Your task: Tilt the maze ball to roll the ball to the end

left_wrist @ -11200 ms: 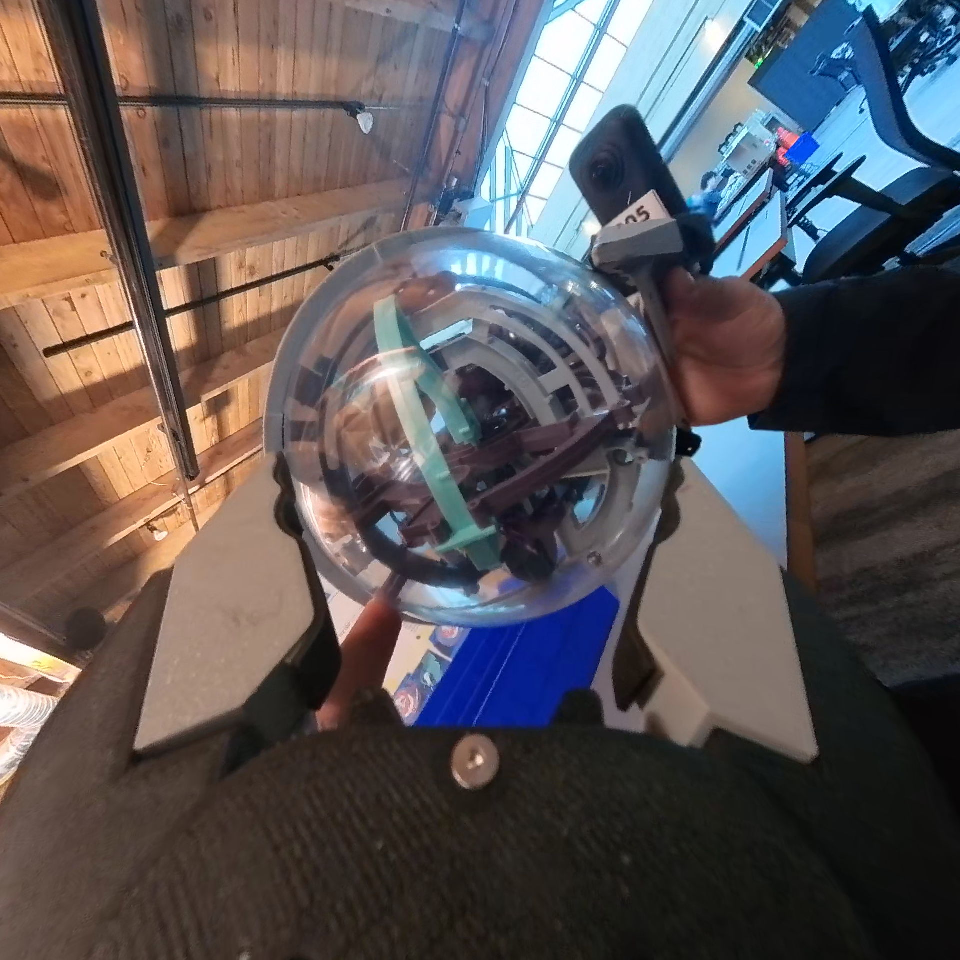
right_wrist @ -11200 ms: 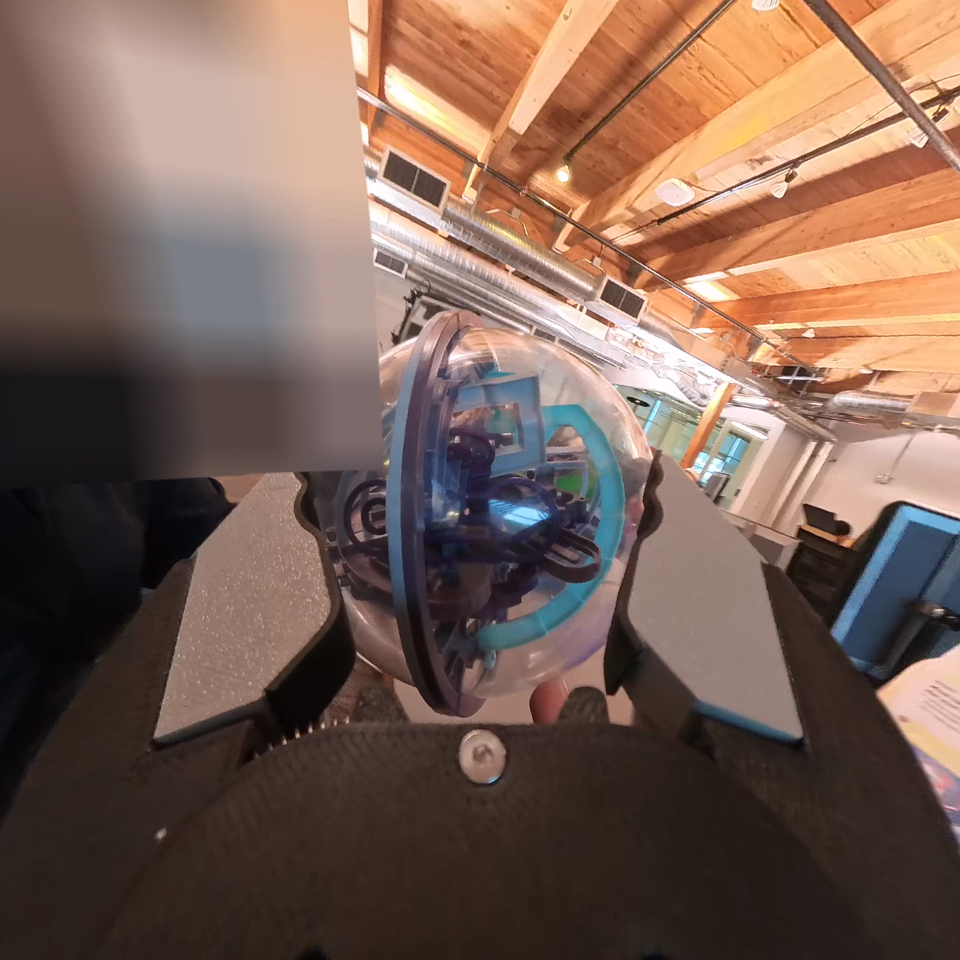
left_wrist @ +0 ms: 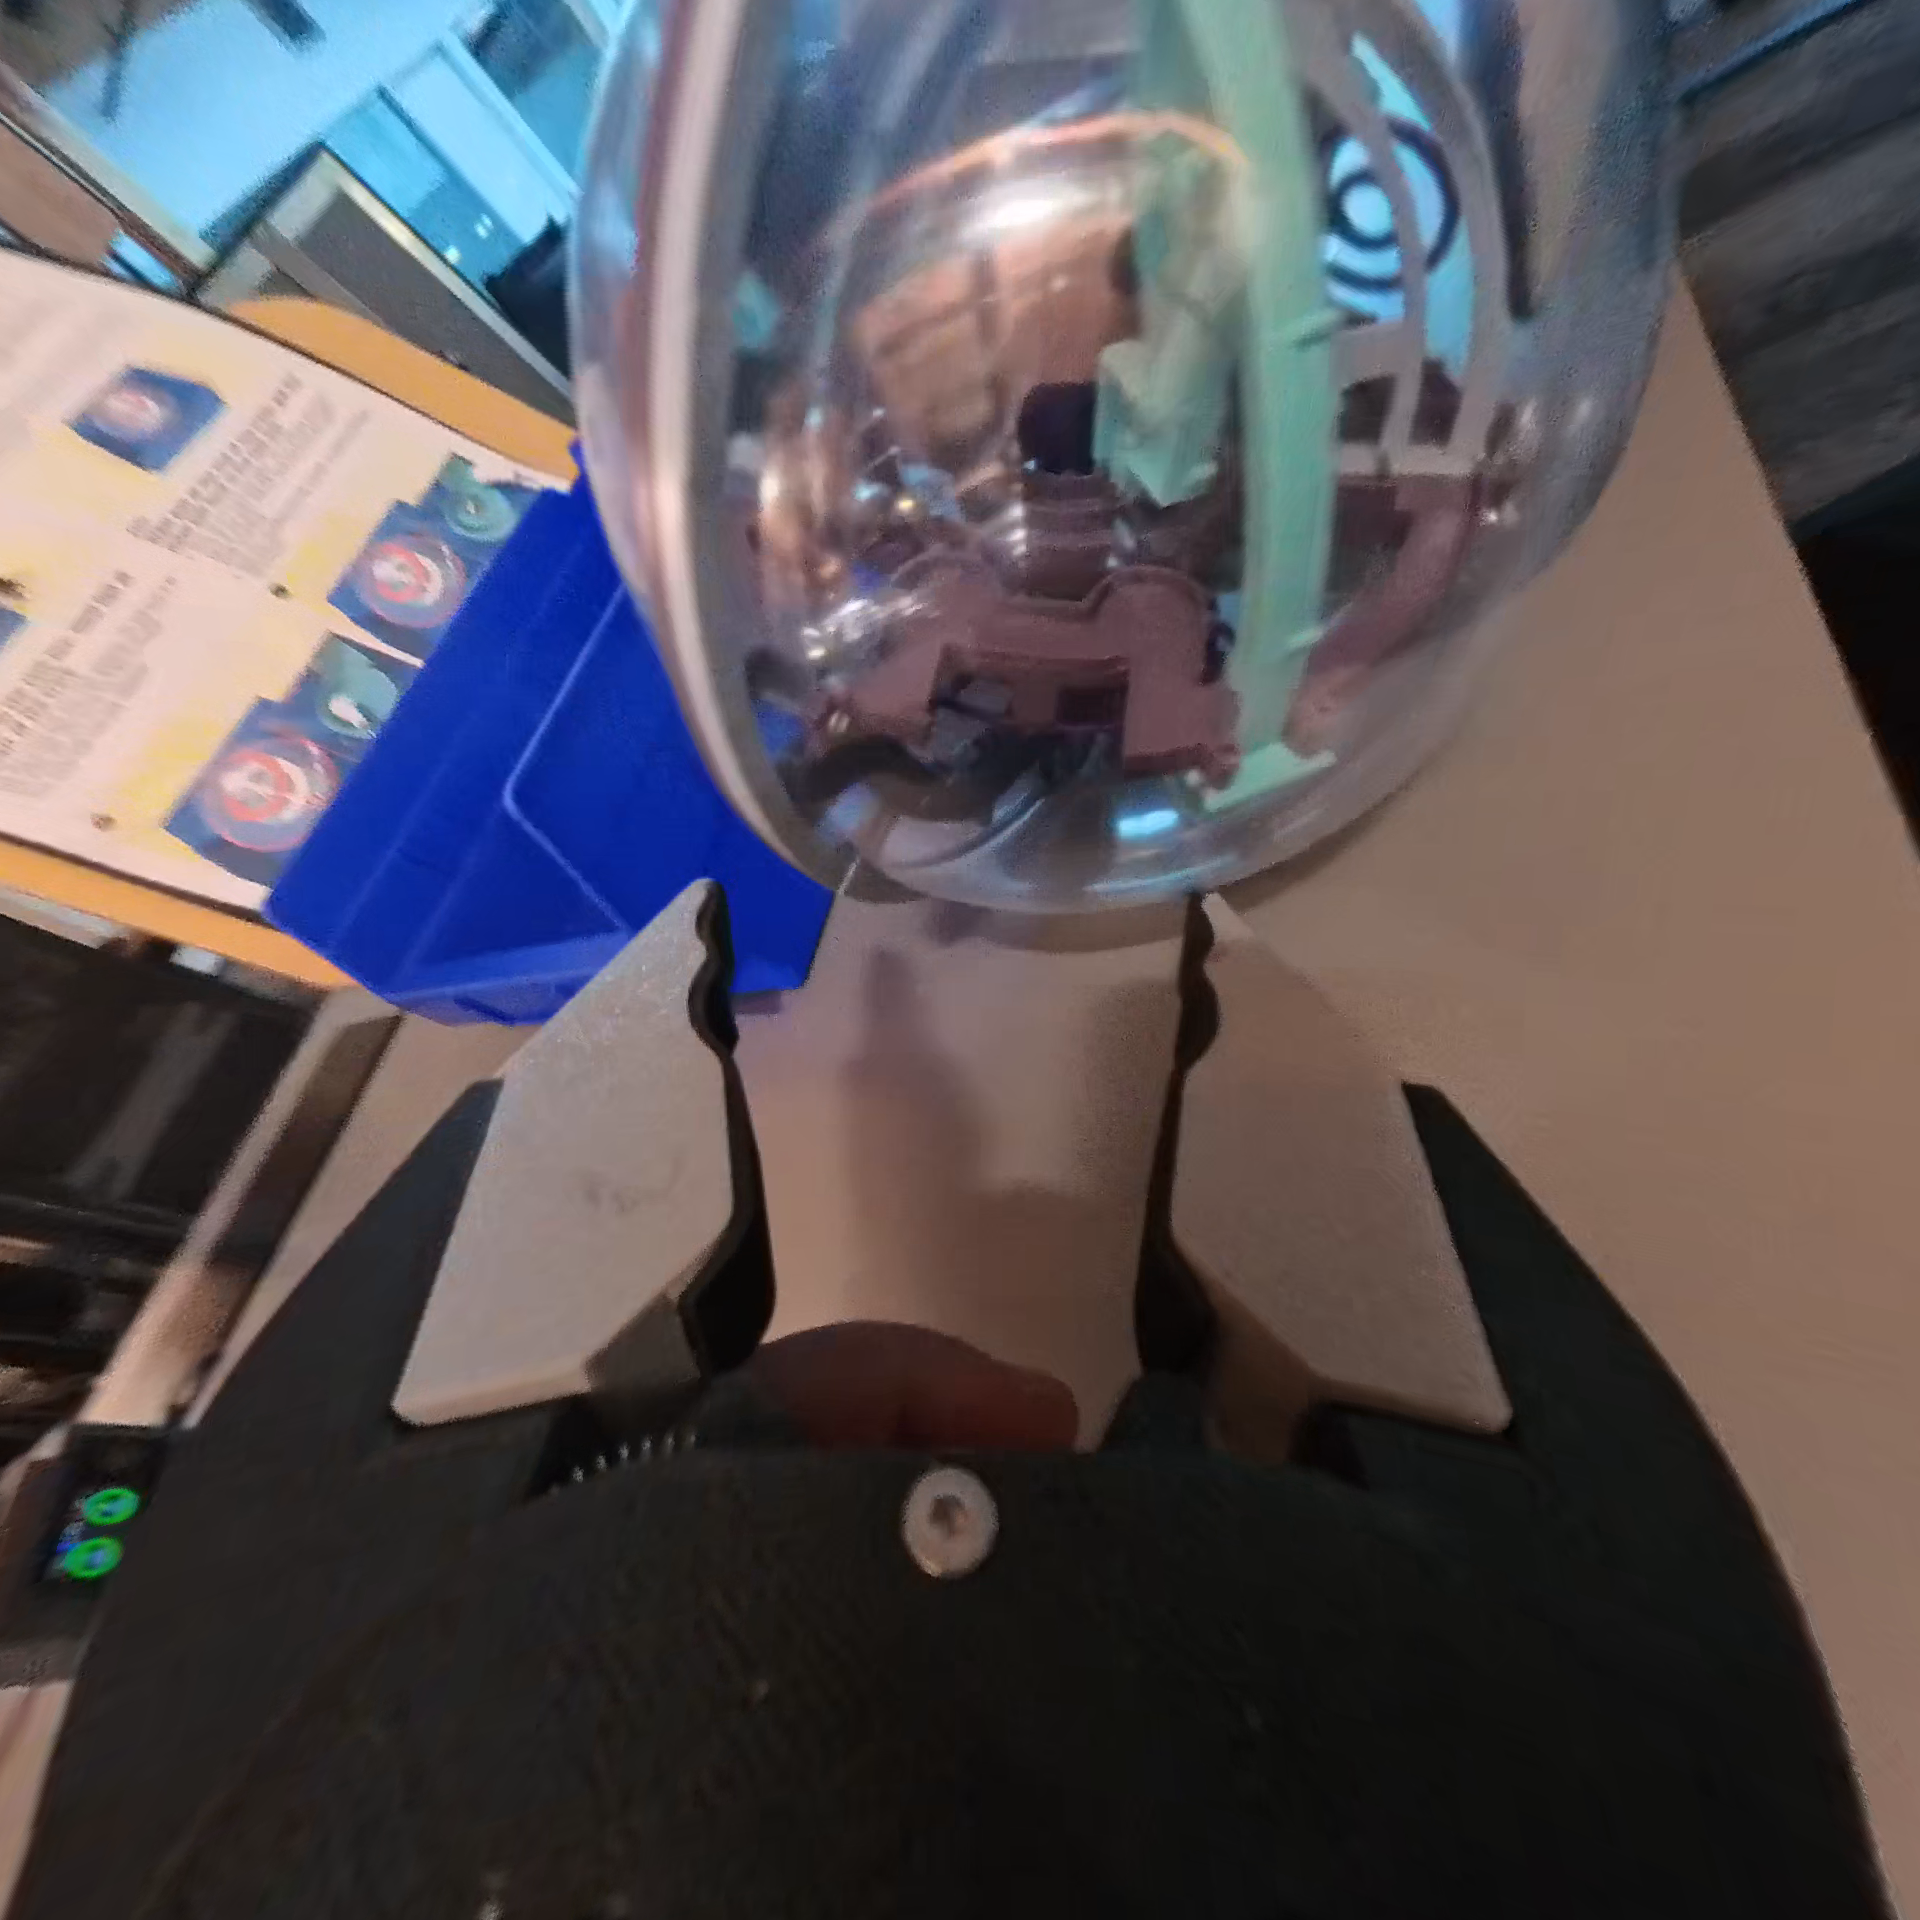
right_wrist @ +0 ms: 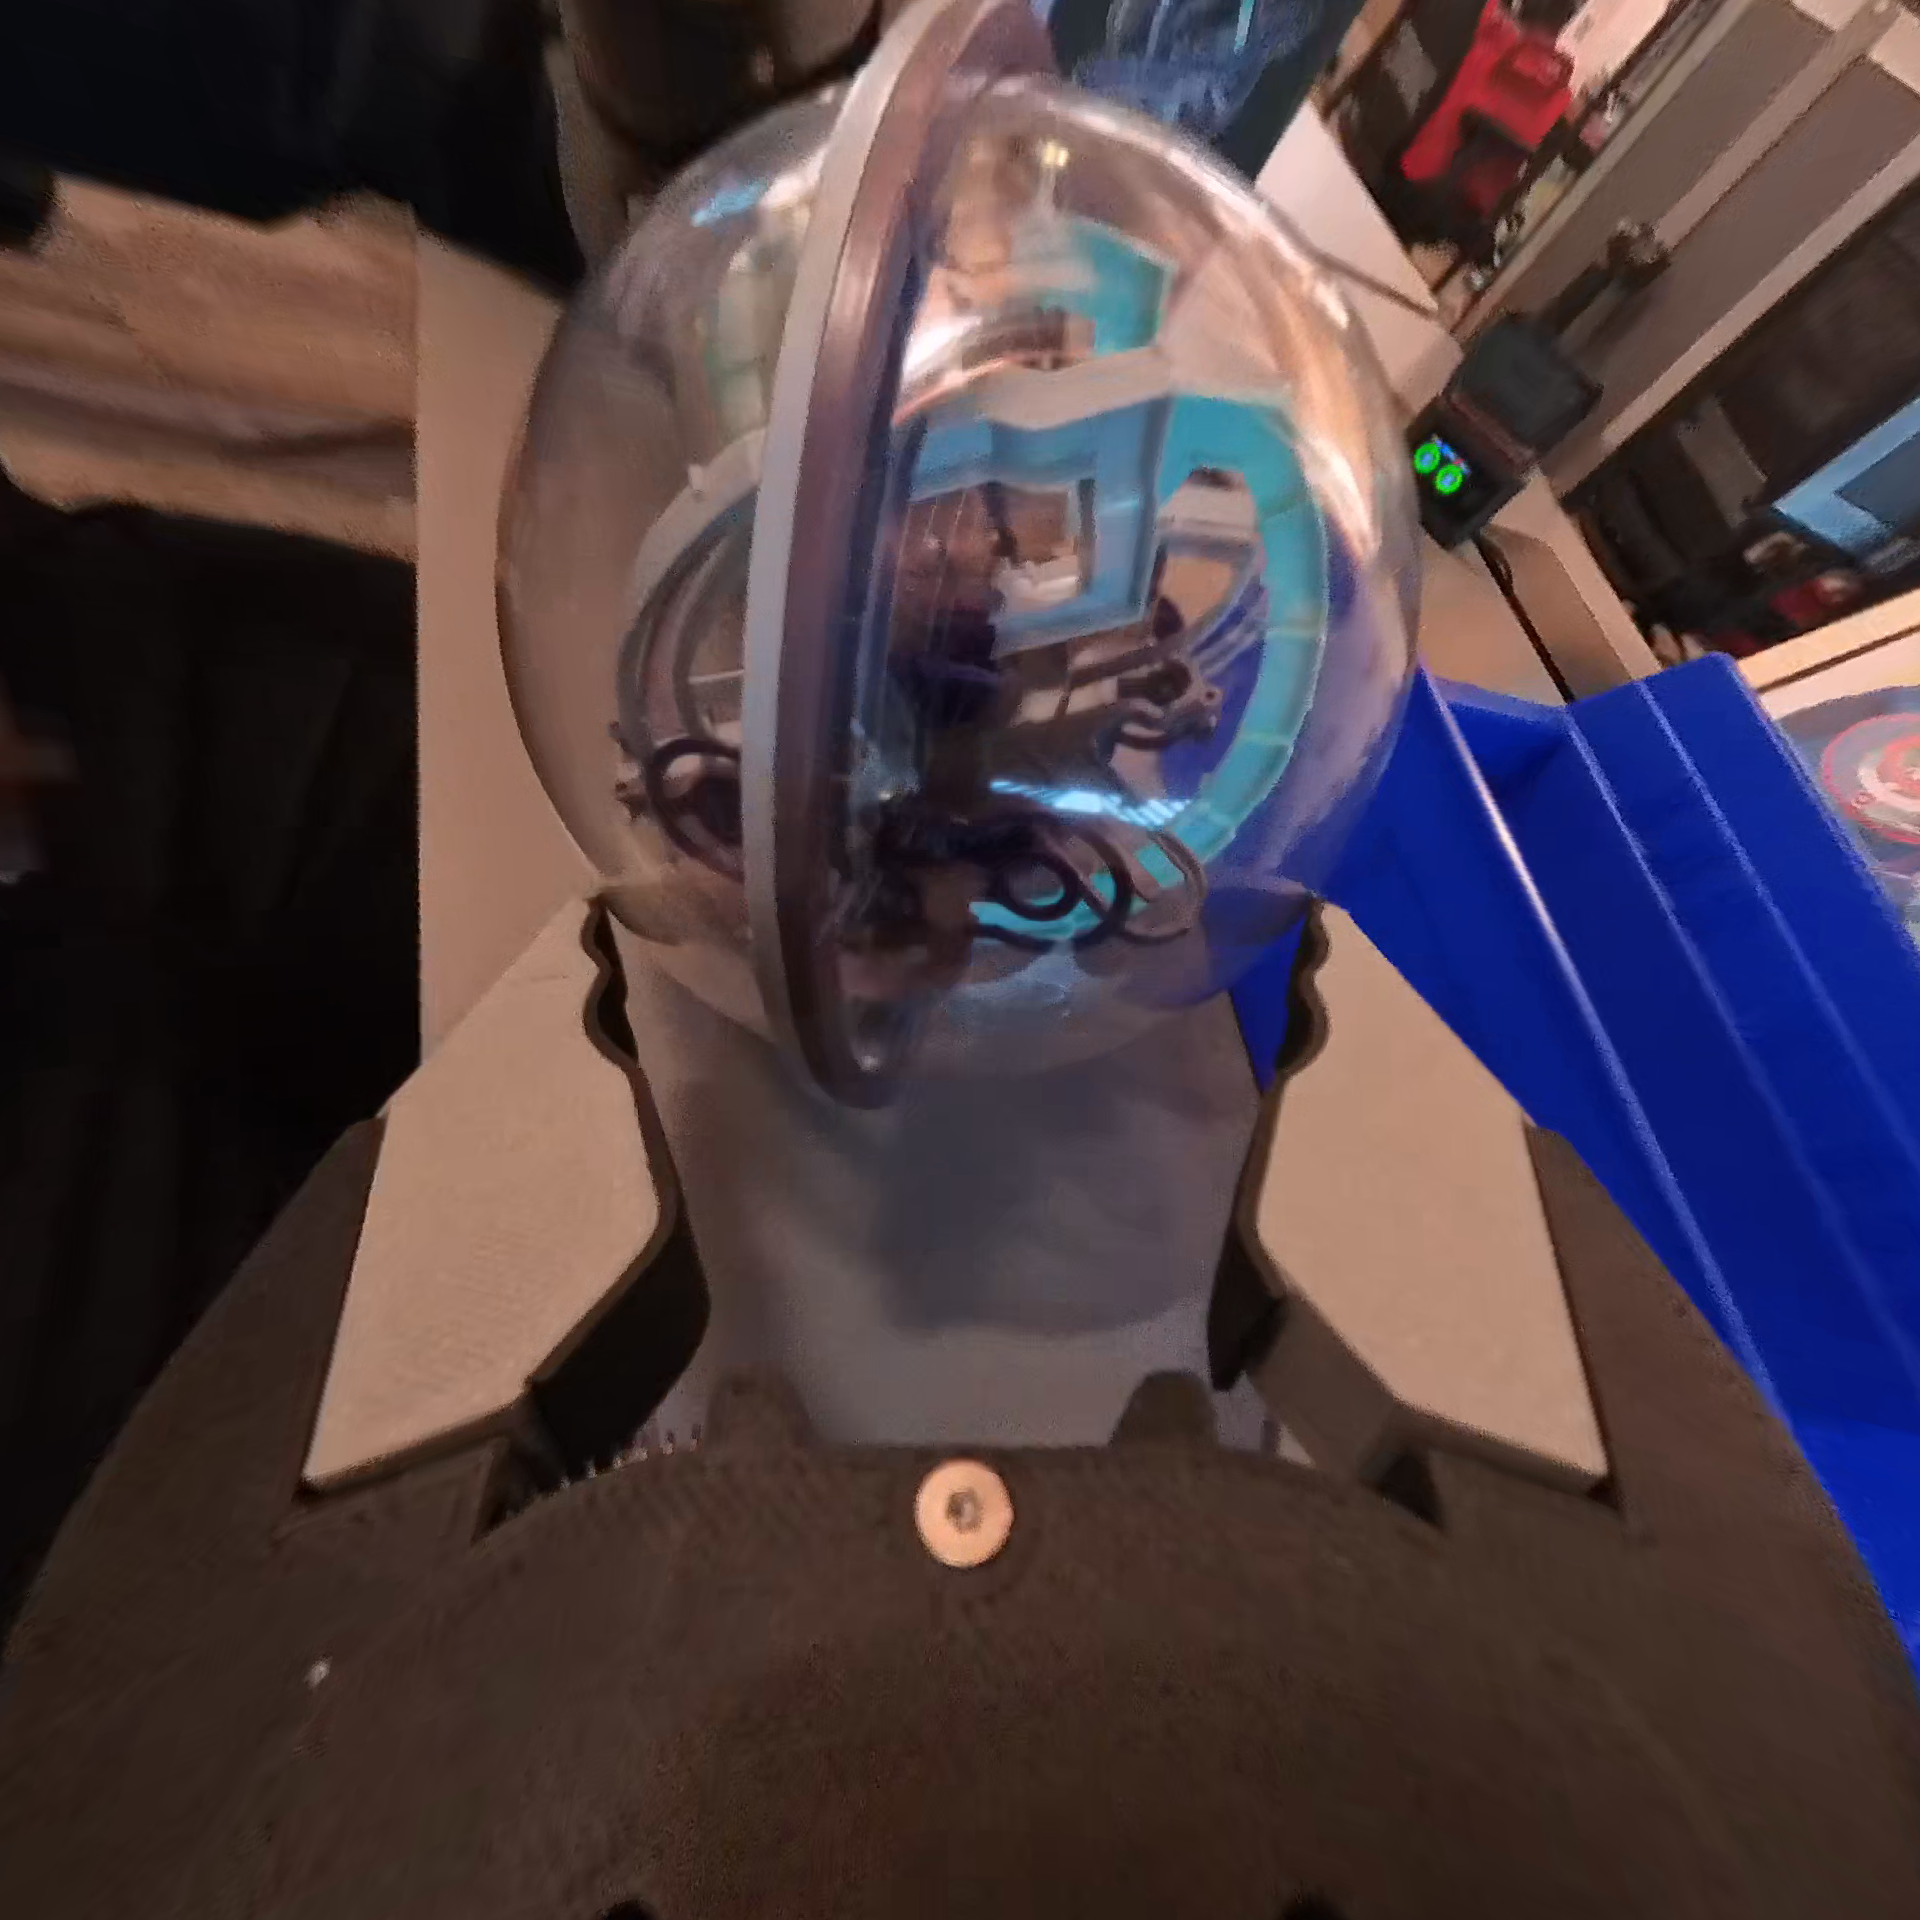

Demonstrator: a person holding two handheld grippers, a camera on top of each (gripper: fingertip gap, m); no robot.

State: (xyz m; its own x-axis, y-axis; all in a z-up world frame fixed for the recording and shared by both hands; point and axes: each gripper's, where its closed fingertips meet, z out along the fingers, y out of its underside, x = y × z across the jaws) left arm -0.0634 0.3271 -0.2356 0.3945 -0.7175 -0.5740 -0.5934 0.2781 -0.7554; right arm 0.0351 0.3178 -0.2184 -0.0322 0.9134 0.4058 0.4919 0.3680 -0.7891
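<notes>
I see the clear plastic maze ball [right_wrist: 956,623] with coloured inner tracks resting on the pale worktop [left_wrist: 1558,1039], beside a blue plastic bin [left_wrist: 540,790]. My left gripper [left_wrist: 951,935] and right gripper [right_wrist: 956,966] have their fingers spread wide just short of it, holding nothing.

We see the maze ball [left_wrist: 1122,436] filling the top centre of the left wrist view, blocking the way ahead of our left gripper [left_wrist: 951,914]. The blue bin [left_wrist: 540,790] crowds the left middle. Bare table [left_wrist: 1621,935] lies open at right. In the right wrist view the bin walls off the right edge.
</notes>
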